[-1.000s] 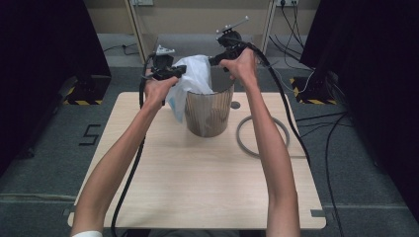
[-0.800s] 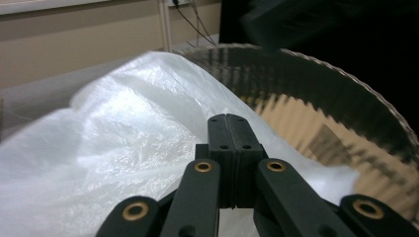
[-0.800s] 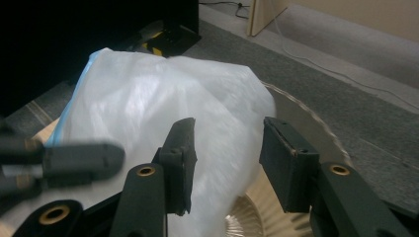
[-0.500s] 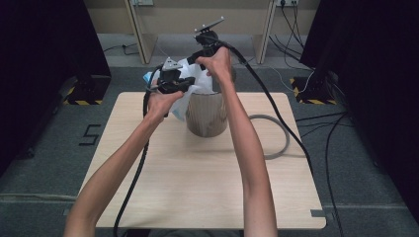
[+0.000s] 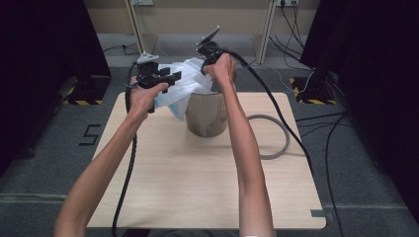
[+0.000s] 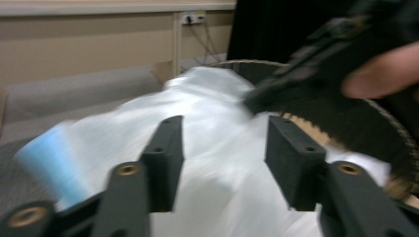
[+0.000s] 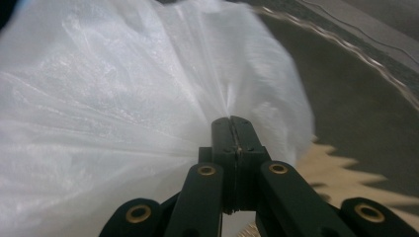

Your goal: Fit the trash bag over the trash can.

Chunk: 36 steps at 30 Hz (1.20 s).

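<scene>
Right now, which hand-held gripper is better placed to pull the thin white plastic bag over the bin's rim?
Probably the right hand-held gripper: it is shut on the thin white plastic bag. The left hand-held gripper is open.

A light wooden table [image 5: 197, 197] carries a corrugated bin [image 5: 206, 116] and a grey hose loop [image 5: 276, 143].

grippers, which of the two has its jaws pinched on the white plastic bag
The right gripper: its jaws are shut on a fold of the translucent white plastic bag. The left gripper has jaws open, clamping nothing.

Even soft lighting; both gripper views smeared by motion blur
</scene>
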{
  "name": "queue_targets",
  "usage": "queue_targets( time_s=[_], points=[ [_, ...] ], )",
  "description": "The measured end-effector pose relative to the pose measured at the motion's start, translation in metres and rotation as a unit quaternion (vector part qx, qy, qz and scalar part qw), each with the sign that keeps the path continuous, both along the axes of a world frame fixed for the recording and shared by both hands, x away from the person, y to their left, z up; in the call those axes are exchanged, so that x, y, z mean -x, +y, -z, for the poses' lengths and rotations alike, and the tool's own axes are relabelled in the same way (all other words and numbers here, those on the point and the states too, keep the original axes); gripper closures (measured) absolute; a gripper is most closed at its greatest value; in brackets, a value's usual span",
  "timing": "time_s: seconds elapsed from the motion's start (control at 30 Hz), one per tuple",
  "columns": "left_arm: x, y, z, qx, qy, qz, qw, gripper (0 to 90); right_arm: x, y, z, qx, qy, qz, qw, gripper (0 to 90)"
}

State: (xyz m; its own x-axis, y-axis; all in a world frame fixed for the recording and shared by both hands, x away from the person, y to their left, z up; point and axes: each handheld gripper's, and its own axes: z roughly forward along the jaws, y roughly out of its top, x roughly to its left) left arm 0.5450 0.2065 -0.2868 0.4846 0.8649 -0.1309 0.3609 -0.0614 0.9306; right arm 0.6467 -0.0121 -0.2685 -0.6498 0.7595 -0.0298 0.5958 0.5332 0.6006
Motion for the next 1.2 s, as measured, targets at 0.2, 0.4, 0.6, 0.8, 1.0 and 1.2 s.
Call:
queue_targets(
  time_s=[0.2,0.4,0.6,0.8,1.0,1.2],
  points=[
    [-0.01,0.016,0.007,0.048,0.049,-0.019,0.9974,29.9,0.002,-0.013,0.002,0.016,-0.002,0.011,0.9998,90.0],
    [-0.014,0.006,0.009,0.042,0.051,0.002,0.9978,43.3,0.008,-0.021,-0.004,0.03,-0.004,0.01,0.9995,89.2],
    [-0.012,-0.01,0.003,0.007,0.029,0.017,0.9994,73.1,0.017,-0.026,-0.019,-0.011,-0.037,0.021,0.999,66.5],
    [-0.011,-0.018,-0.003,0.0,0.019,0.019,0.9996,78.9,0.036,-0.025,-0.032,-0.077,-0.047,-0.016,0.9958,56.8],
    [-0.01,-0.023,-0.009,-0.004,0.01,0.021,0.9997,77.7,0.062,-0.016,-0.025,-0.086,-0.043,-0.061,0.9935,55.3],
    [-0.002,-0.014,-0.018,-0.019,0.007,0.016,0.9997,54.7,0.054,-0.011,-0.002,-0.023,-0.014,-0.051,0.9983,64.2]
  ],
)
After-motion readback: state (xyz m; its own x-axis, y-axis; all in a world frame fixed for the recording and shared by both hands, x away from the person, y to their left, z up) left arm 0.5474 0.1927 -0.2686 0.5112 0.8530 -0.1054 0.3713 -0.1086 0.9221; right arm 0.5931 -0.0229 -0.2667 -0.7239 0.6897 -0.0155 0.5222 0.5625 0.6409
